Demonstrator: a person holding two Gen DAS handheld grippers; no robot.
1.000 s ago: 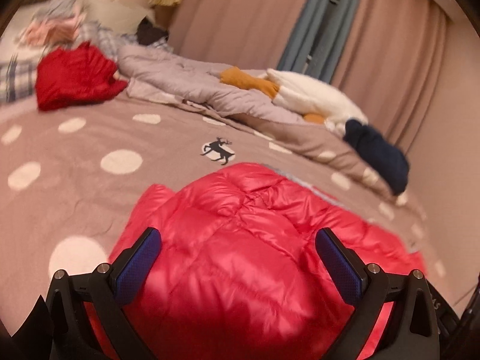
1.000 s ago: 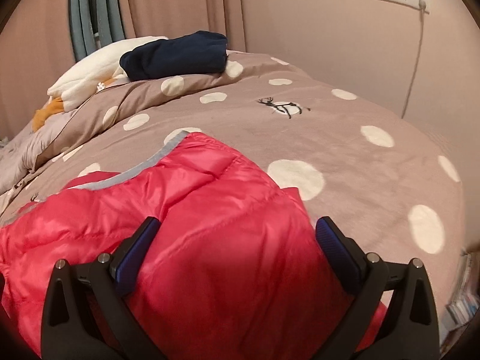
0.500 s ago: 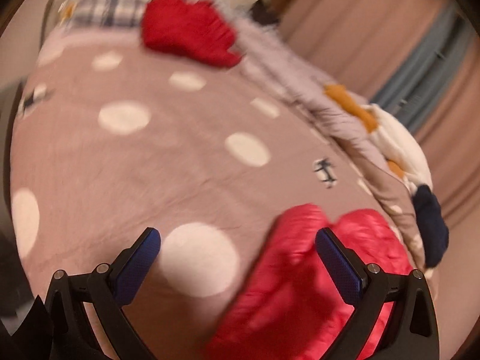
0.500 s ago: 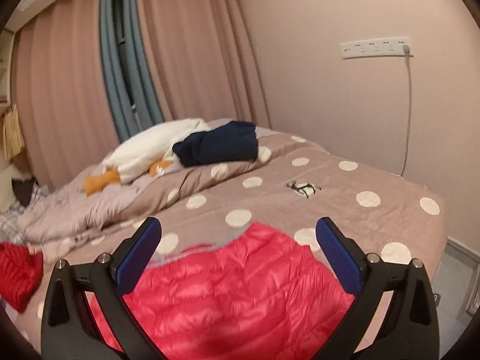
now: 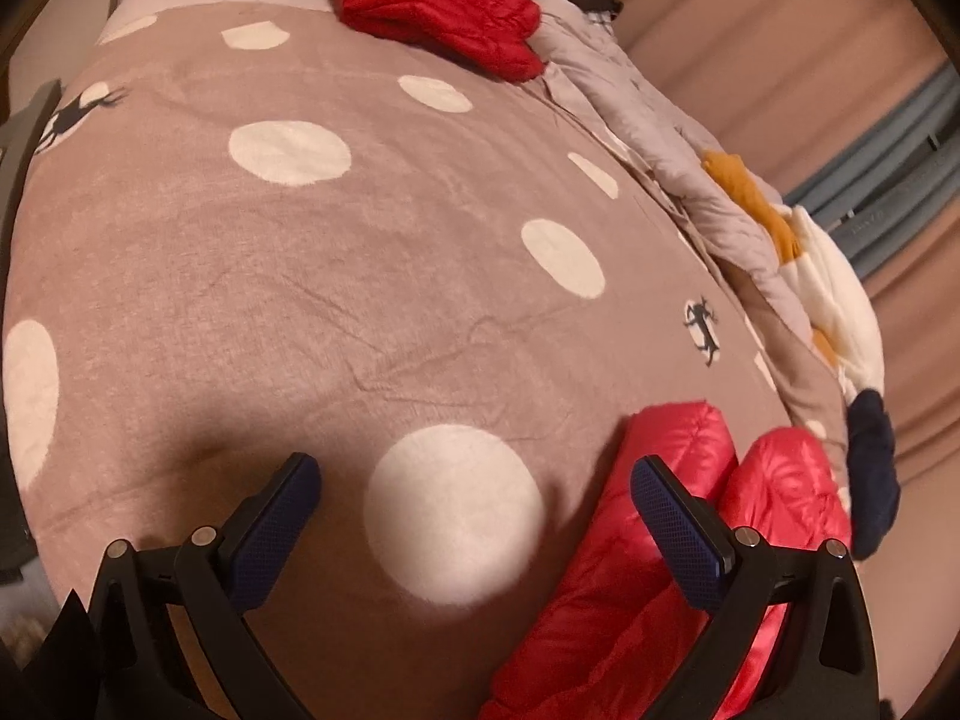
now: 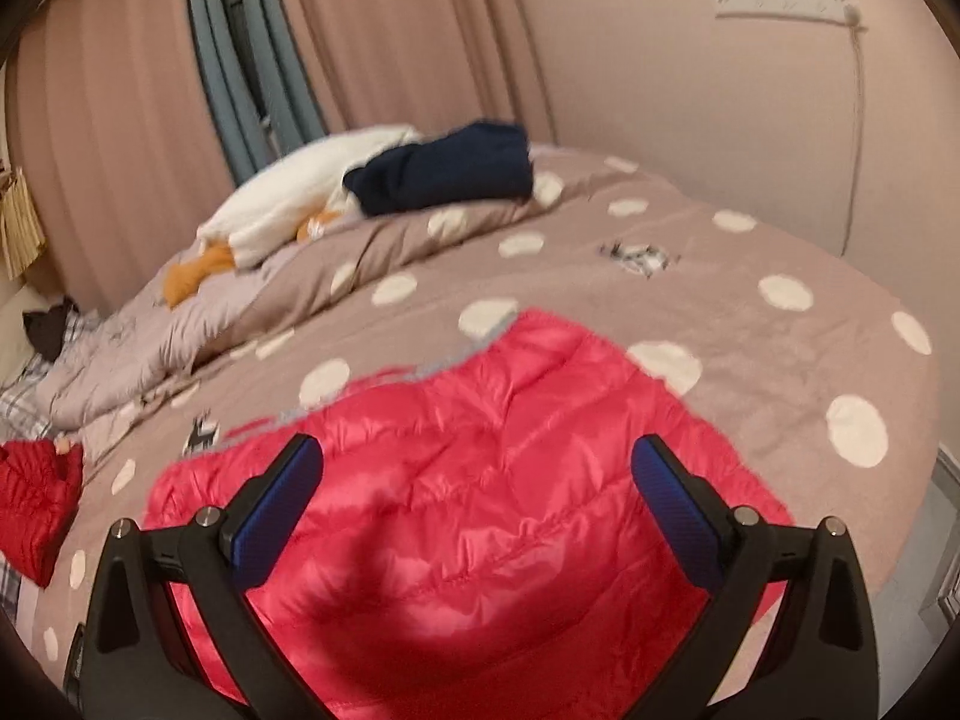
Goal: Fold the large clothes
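- One pink-red puffer jacket (image 6: 480,480) is lying folded flat on the bed (image 6: 750,360), on the brown bedspread with white dots, near the bed's foot end and its near edge.
- The left hand-held gripper (image 5: 474,492) is hanging above the bedspread just beside the jacket (image 5: 660,540); its two blue-padded fingers are standing wide apart and gripping nothing.
- The right hand-held gripper (image 6: 477,480) is hovering over the jacket, its two fingers likewise spread wide and empty; whether they are touching the fabric cannot be told.
- One darker red garment (image 5: 438,0) is lying bunched on the bed well apart from the jacket, toward the head end; it is also showing at the left edge of the right wrist view (image 6: 36,504).
- One folded navy garment (image 6: 444,171) is resting on the rumpled duvet along the far side of the bed from the jacket, just beside one white garment (image 6: 300,204).
- Orange fabric (image 6: 198,270) is peeking out next to the white garment.
- Two deer prints are showing on the bedspread in each wrist view.
- One white power strip (image 6: 786,0) is sitting on the wall above the bed, one cord hanging down from it.
- Pink curtains (image 6: 390,48) are hanging behind the bed.
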